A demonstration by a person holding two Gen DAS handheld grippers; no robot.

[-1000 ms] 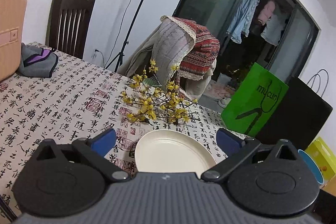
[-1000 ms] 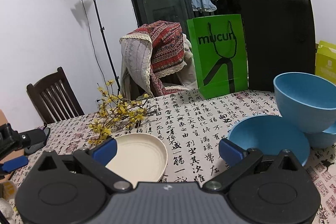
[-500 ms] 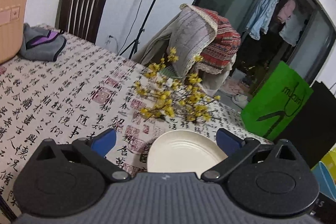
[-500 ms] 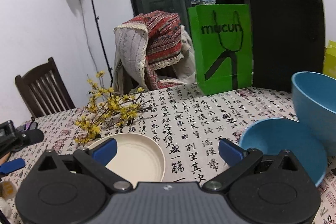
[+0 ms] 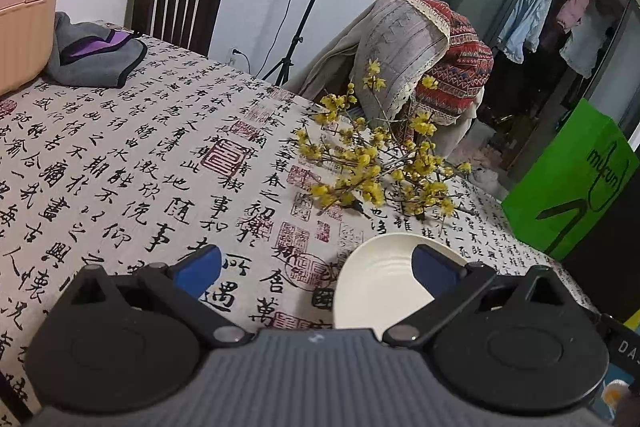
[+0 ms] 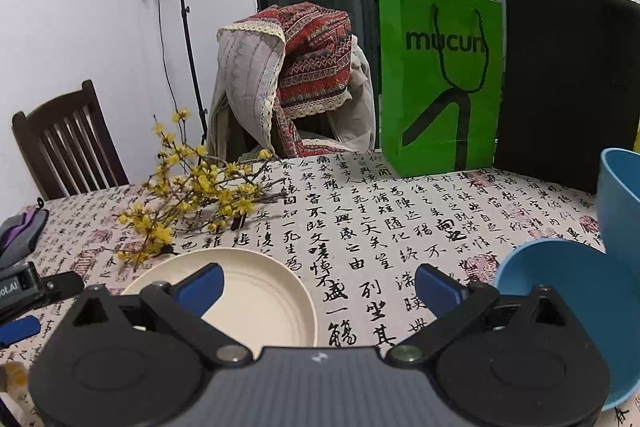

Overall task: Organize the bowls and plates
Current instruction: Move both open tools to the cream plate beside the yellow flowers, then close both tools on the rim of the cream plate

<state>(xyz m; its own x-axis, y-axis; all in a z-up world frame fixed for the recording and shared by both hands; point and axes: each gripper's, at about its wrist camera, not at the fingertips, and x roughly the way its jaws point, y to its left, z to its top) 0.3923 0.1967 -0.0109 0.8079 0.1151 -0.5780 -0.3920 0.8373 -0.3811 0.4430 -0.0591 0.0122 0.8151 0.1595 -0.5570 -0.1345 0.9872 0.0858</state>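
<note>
The cream plate (image 6: 256,301) lies flat on the tablecloth (image 6: 360,227) just ahead of your right gripper (image 6: 318,285), under its left finger, while from your left gripper (image 5: 316,265) it (image 5: 380,283) sits ahead and to the right, partly behind the right finger. Both grippers are spread wide and hold nothing. If the plate is your next pick, come in low from its near edge, slide one finger under the raised rim and one over it, and close gently; judging by its matte look, the rim is smooth and could slip, and the cloth may drag with it. The plate is shallow, round, with faint concentric rings. To the right of your right gripper a blue bowl (image 6: 568,299) rests close by, deep and smooth-walled, with a second blue bowl (image 6: 620,203) beyond it, tilted; whether they touch is unclear. Farther ahead a spray of yellow flowers (image 6: 192,199) lies on thin twigs near the plate's far edge, so keep your approach clear of it. Behind stand a stiff green paper bag (image 6: 440,83) and a black bag (image 6: 560,83).
</note>
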